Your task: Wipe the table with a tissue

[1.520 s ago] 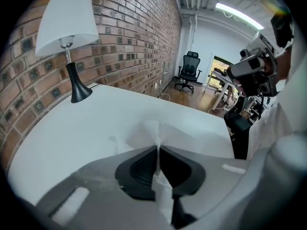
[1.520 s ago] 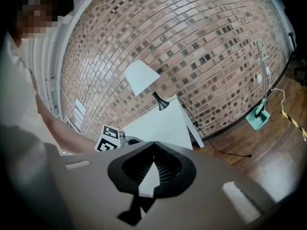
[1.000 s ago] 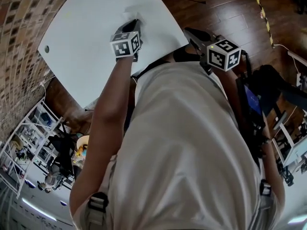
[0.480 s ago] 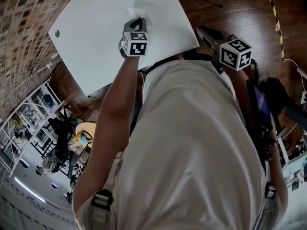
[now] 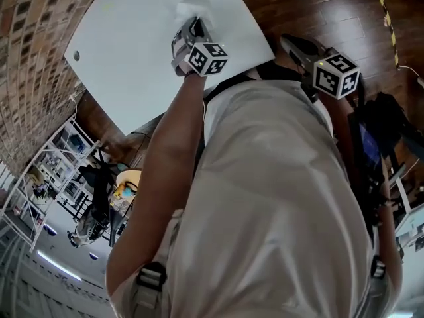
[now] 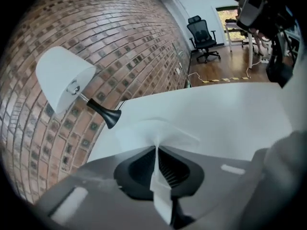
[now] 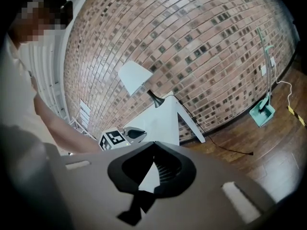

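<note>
Curved brick wall fills the background above a dark wooden floor, and a white table stands close against that wall. On the table's far end stands a lamp with a white shade on a black stem. Over the table's near part the left gripper points down at the top. Its 2 jaws have just been closing and now pinch a white tissue between them: 1 strip runs back through the pads, while the rest fans out on the tabletop just ahead of the tips. The right gripper hangs beside the table's edge, above the floor, its jaws together with nothing in them
</note>
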Demonstrator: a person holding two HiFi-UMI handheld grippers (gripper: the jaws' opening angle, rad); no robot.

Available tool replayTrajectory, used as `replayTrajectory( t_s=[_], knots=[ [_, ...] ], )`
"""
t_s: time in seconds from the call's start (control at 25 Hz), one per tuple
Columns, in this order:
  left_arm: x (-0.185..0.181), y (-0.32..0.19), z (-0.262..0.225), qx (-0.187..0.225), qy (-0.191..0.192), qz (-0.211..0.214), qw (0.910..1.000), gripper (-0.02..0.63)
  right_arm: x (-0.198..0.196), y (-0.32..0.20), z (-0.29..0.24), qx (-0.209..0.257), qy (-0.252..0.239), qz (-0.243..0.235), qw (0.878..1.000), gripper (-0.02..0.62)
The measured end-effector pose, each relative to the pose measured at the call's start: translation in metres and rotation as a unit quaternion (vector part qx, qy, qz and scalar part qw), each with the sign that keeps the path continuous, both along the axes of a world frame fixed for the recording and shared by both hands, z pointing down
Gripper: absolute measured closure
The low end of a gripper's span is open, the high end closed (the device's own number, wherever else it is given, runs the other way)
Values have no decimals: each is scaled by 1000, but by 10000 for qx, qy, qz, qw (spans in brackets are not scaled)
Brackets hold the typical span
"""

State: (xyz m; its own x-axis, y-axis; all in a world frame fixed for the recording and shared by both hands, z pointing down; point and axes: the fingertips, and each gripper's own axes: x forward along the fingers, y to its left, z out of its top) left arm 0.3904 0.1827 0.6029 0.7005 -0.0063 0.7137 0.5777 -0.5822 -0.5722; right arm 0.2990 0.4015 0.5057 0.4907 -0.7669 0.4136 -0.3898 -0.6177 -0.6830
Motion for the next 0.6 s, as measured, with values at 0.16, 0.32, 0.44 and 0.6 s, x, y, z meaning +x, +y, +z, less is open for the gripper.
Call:
replayTrajectory(
  t_s=[0.16, 0.32, 0.44, 0.6],
  knots=[
    [-11, 7, -1, 299, 100, 500, 9983, 607, -3, 4, 5, 64, -80, 133, 9999, 588],
    [-28, 10, -1, 265, 50, 673, 9974, 607, 1, 1, 4, 93, -39, 181, 9998, 588],
    [-41, 15, 0, 219, -5, 843, 9962, 607, 2, -4, 2, 101, -2, 209, 9997, 588],
    [-57, 20, 1, 48, -167, 1082, 9940, 607, -4, -16, -2, 73, 43, 234, 9997, 588]
  ],
)
